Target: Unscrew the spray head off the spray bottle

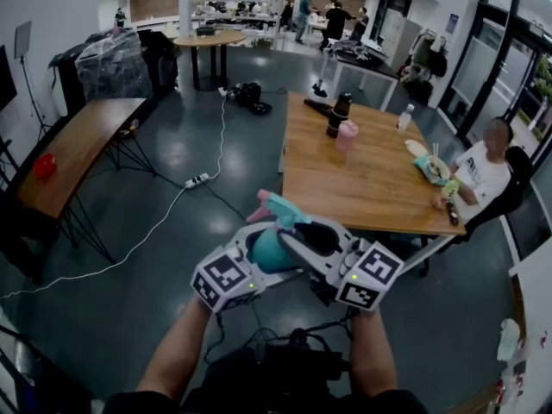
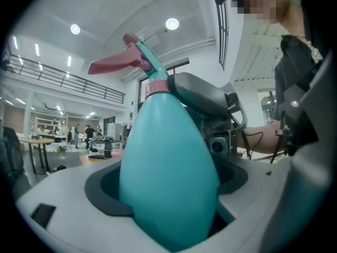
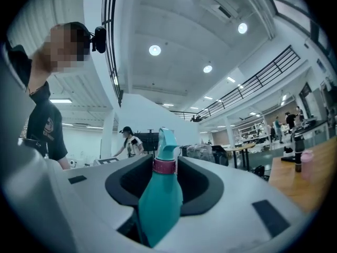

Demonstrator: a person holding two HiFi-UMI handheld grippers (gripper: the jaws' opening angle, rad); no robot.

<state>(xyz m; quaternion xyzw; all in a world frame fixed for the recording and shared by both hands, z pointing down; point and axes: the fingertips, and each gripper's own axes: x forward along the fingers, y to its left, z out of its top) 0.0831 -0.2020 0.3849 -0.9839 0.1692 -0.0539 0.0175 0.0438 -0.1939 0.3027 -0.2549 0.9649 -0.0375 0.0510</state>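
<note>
A teal spray bottle [image 1: 272,252] with a pink collar [image 3: 164,166] and a pink trigger [image 2: 113,63] is held in the air before me, its spray head [image 1: 274,207] pointing away. My left gripper [image 1: 261,264] is shut on the bottle's wide body [image 2: 168,178], which fills the space between its jaws. My right gripper [image 1: 316,236] reaches in from the right and straddles the neck. In the right gripper view dark gaps show on both sides of the collar, so those jaws stand open around it. The right gripper's grey finger [image 2: 202,95] lies close beside the collar.
A wooden table [image 1: 362,175] with a dark bottle [image 1: 338,115] and a pink cup [image 1: 346,134] stands ahead. A person [image 1: 481,178] sits at its right side. A long brown bench [image 1: 78,145] runs along the left, and a white power strip [image 1: 197,180] lies on the dark floor.
</note>
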